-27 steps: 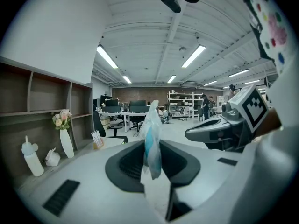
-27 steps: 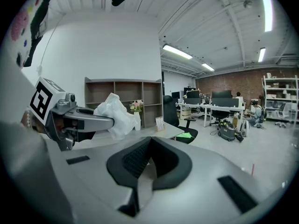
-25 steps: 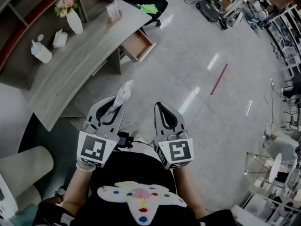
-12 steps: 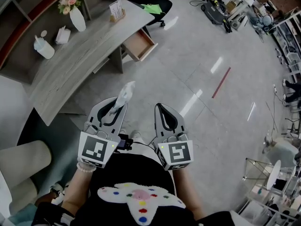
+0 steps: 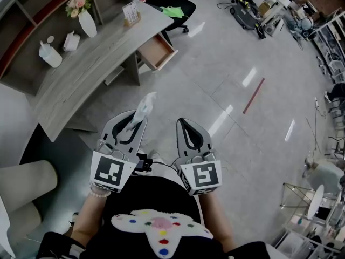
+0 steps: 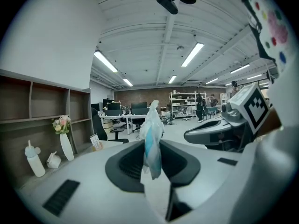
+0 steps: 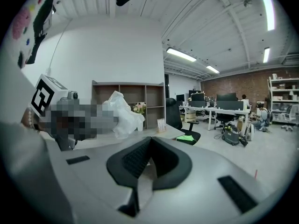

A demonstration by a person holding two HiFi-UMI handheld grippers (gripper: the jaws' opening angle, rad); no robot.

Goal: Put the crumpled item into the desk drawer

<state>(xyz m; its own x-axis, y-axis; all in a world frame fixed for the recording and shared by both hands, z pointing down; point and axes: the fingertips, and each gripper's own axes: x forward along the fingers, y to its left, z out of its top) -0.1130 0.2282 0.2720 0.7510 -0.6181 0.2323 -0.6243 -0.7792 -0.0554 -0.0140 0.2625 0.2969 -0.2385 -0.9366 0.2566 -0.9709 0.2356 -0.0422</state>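
Glossy grey floor lies between us and the curved wood-grain desk, its drawer pulled out near a black chair. The jaws of our left gripper pinch the crumpled item, thin white-and-blue film, perhaps a bag. The right gripper jaws are together, empty.

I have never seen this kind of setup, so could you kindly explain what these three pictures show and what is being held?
No robot here: a person carries a two-jaw gripper in each hand. The top-down picture comes from a camera on the person's head; the other two come from cameras riding on the grippers, looking along their jaws. The left gripper is clamped on a crumpled white-and-blue item. The right gripper is shut with nothing in it. Ahead stands a desk bearing a vase of flowers and a white bottle; its drawer stands open.
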